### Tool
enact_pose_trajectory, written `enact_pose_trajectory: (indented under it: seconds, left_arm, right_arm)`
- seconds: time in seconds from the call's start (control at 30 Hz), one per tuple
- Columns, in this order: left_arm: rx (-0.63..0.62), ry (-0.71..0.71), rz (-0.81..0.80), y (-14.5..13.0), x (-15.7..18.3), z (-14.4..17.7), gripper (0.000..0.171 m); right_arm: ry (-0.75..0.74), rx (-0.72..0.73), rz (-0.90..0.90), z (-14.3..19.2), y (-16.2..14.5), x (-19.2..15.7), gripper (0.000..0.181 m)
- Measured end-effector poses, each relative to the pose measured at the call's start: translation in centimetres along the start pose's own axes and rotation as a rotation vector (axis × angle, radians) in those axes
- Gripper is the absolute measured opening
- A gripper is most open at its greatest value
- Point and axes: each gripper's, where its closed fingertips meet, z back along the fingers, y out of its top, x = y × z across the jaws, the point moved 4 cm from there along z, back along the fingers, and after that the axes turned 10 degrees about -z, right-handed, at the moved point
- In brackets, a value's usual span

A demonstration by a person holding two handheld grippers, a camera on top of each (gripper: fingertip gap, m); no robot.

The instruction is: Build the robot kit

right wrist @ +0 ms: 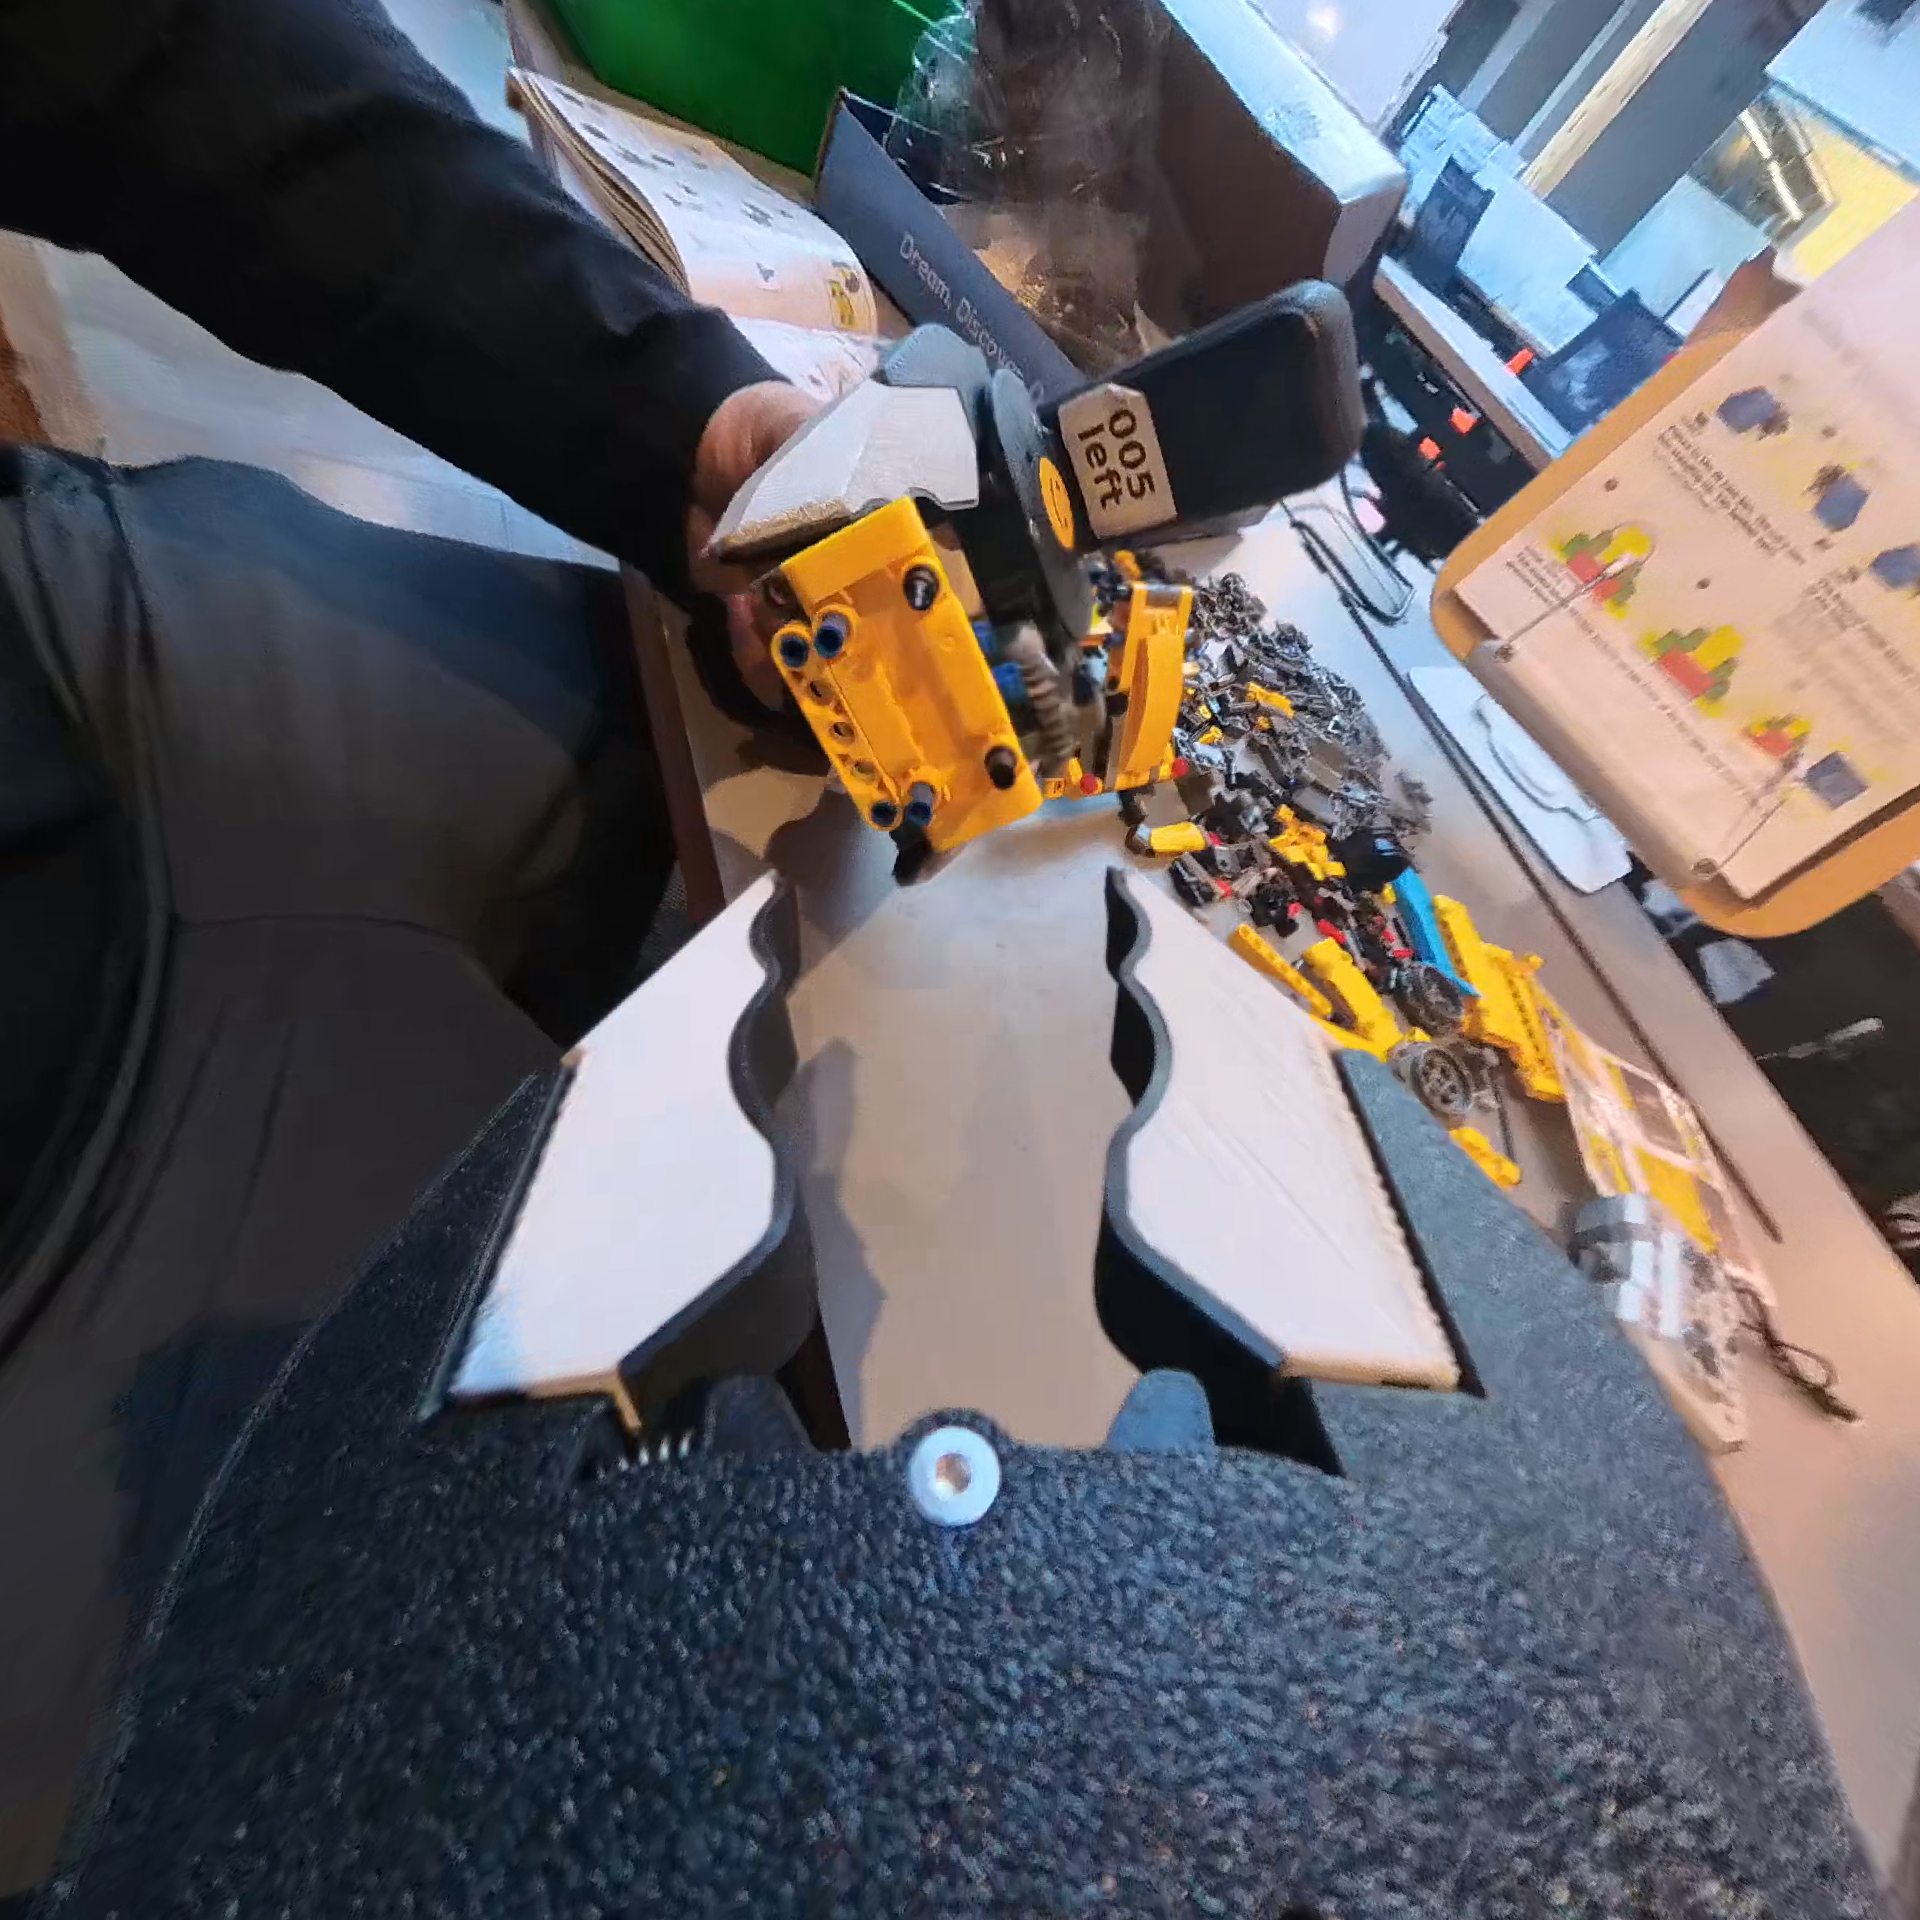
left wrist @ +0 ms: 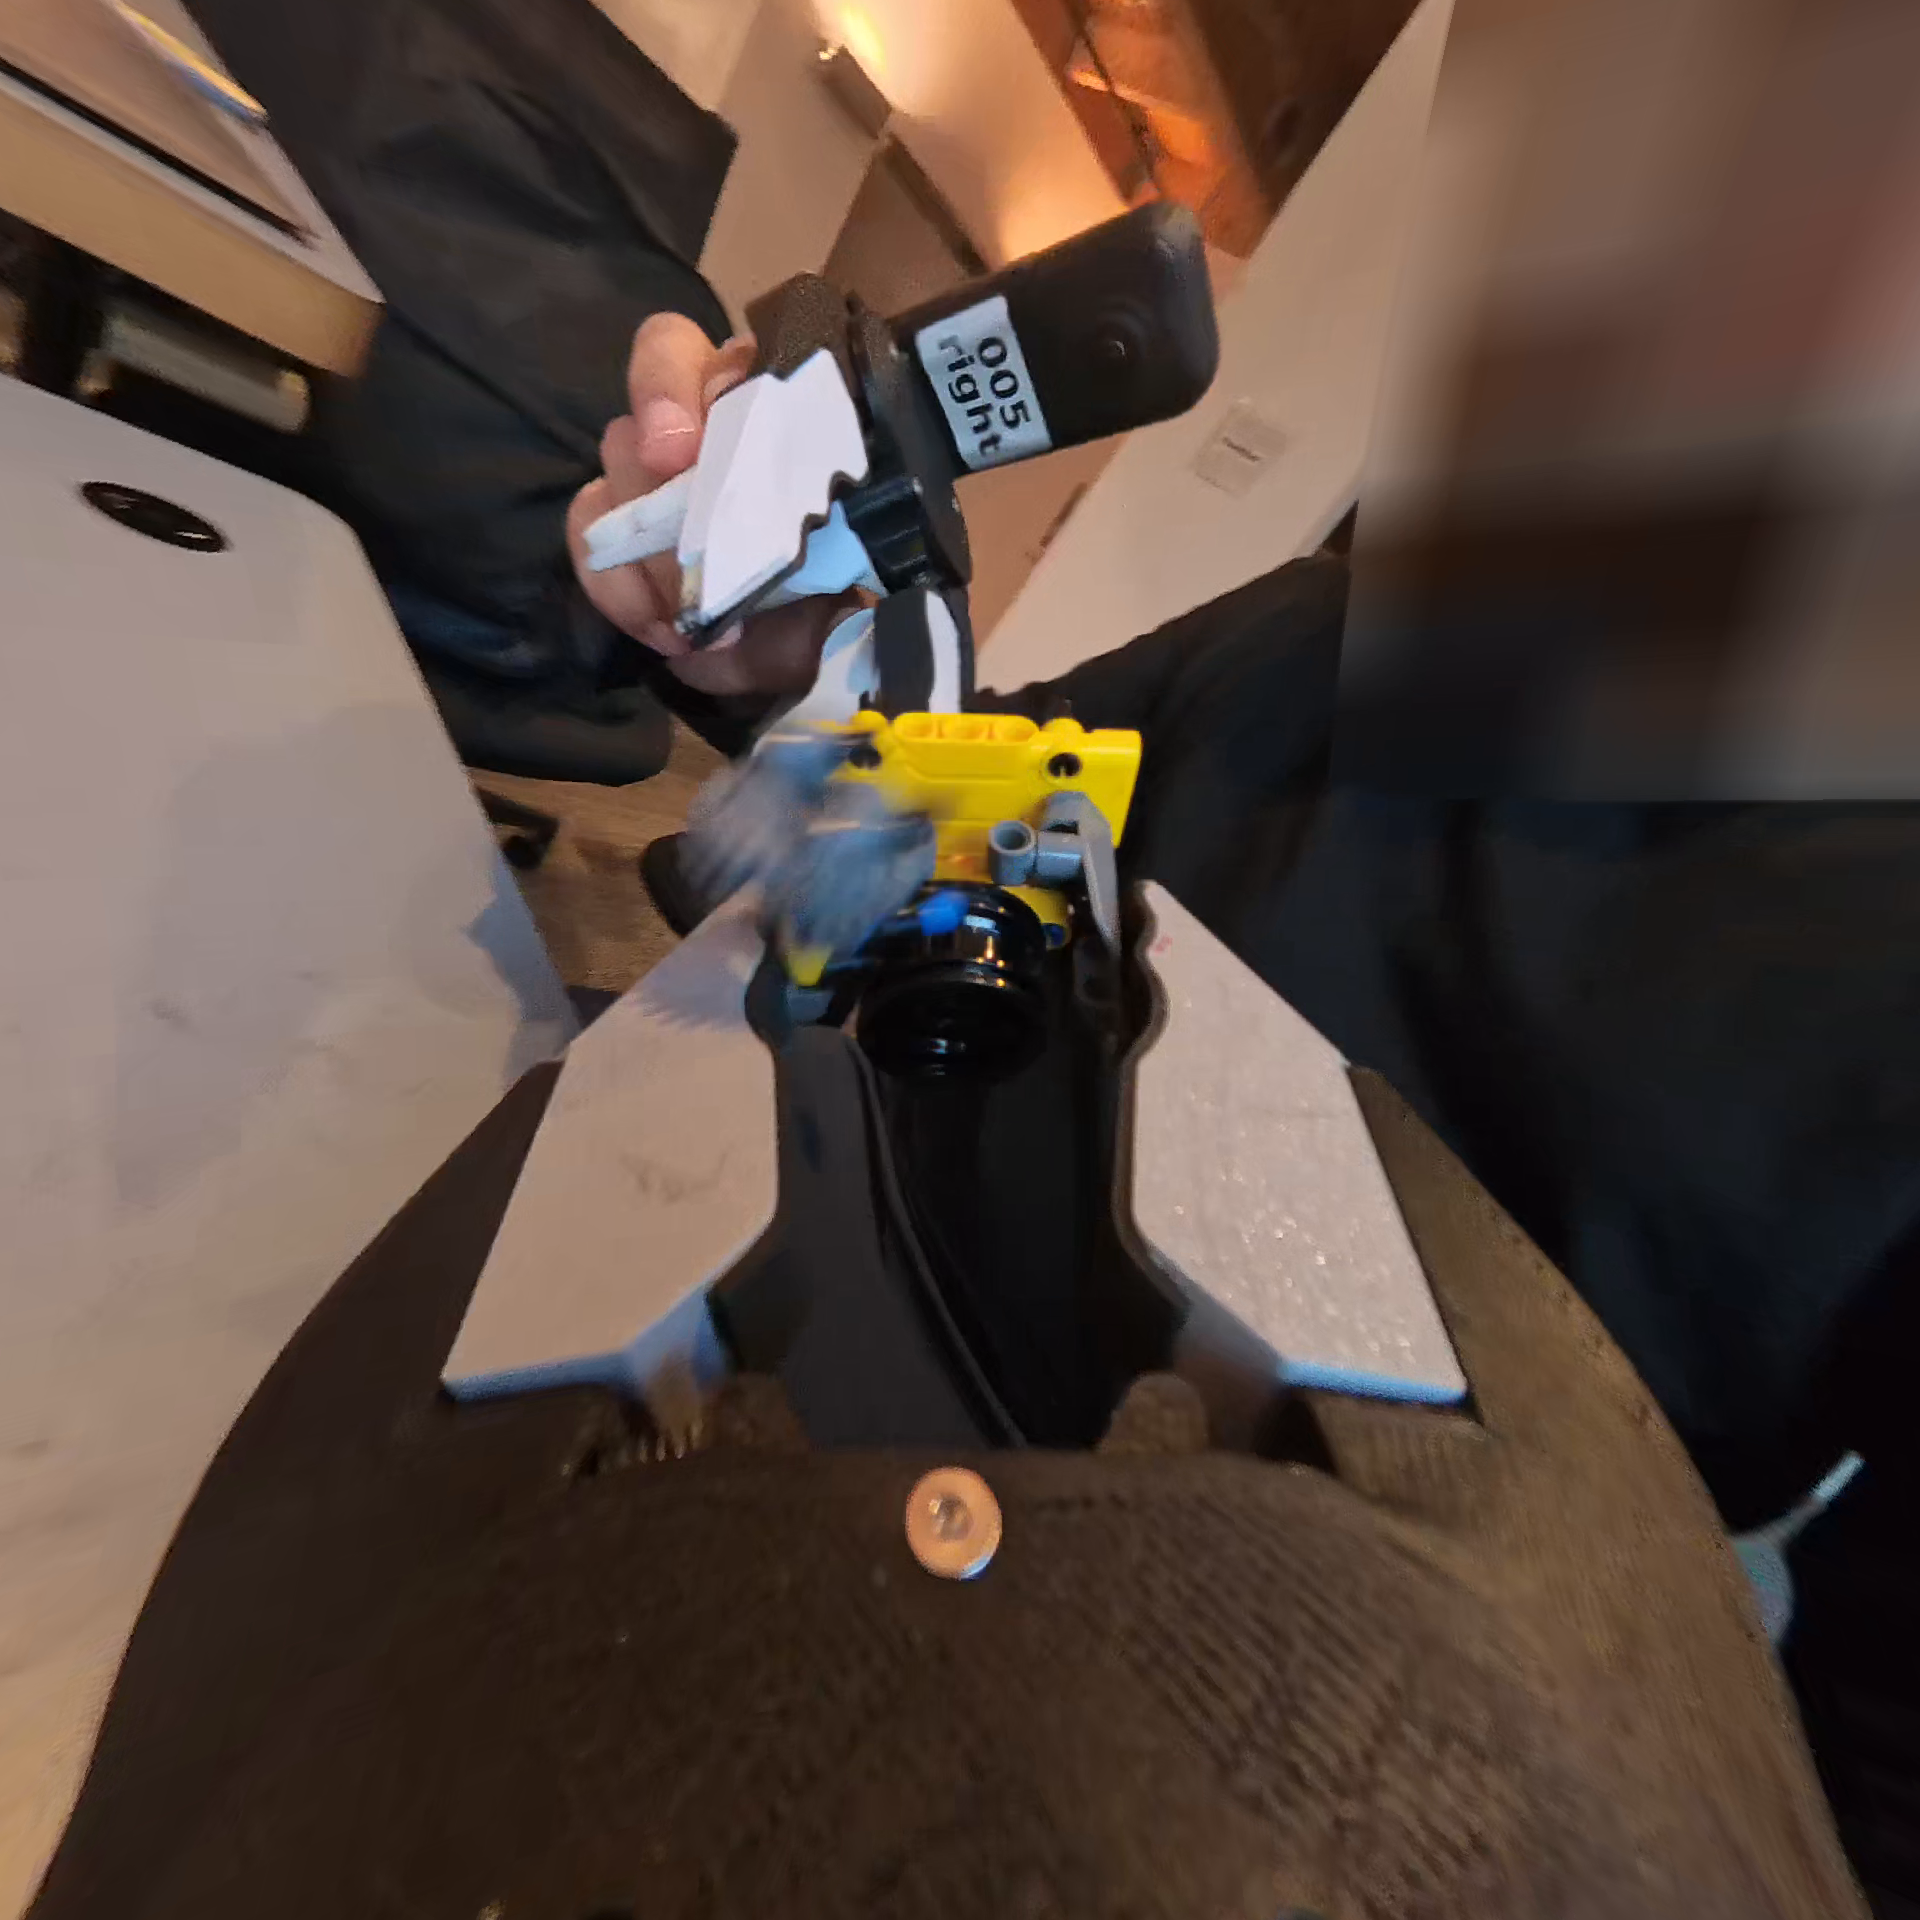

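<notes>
We see the left gripper (left wrist: 940,935) clamped on a yellow brick-built assembly (right wrist: 904,675), held above the worktop (right wrist: 966,997) beside the loose parts pile (right wrist: 1299,790). Right gripper (right wrist: 940,935) gapes wide, empty, just below the assembly. Blurred grey piece suggests parts may shake loose.

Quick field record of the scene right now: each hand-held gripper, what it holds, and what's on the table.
left hand-held gripper: shut on the yellow brick assembly, held up off the table
assembly details: black wheel and grey pins at the near end; one part motion-blurred
right hand-held gripper: open, holding nothing, fingers apart just short of the assembly
table: loose brick parts and a partly built yellow model to the right
behind: open instruction booklet
</notes>
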Motion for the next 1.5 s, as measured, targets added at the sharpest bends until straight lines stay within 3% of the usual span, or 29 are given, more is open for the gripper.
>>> enact_pose_trajectory:
  seconds: [0.07,0.13,0.23,0.43,0.5,0.7,0.93,1.13,1.5]
  left_arm:
    - [-0.015,-0.03,-0.003,-0.1,0.3,-0.4,0.063]
    - [-0.086,0.029,-0.009,-0.8,-0.5,-0.6,0.063]
    - [-0.193,0.23,-0.03,-1.1,-2.7,0.6,0.062]
    - [-0.489,0.568,-0.031,-3.8,-5.3,3.0,0.062]
    - [-0.564,0.657,-0.094,-4.6,-5.6,3.1,0.063]
    - [-0.664,0.859,-0.246,-5.1,-6.2,3.1,0.064]
    - [-0.677,0.977,-0.323,-4.8,-6.0,3.7,0.074]
    - [-0.681,0.985,-0.348,-5.3,-4.6,3.6,0.076]
    - [-0.647,1.075,-0.338,-6.1,-1.8,5.8,0.078]
  right_arm:
    - [-0.021,-0.003,0.035,-0.4,0.7,-0.4,0.059]
    - [-0.029,-0.006,0.051,-0.9,0.9,-0.4,0.054]
    - [-0.068,-0.105,0.015,-1.9,-2.0,1.3,0.053]
    - [-0.122,-0.324,-0.221,-2.0,-9.1,5.4,0.054]
    - [-0.132,-0.375,-0.245,-1.9,-10.1,5.8,0.057]
    - [-0.174,-0.349,-0.301,-1.3,-10.4,7.0,0.054]
    - [-0.157,-0.265,-0.388,-0.7,-9.9,7.8,0.055]
    - [-0.139,-0.207,-0.404,-0.3,-9.4,7.8,0.056]
    - [-0.123,-0.204,-0.421,-0.3,-9.4,7.8,0.061]
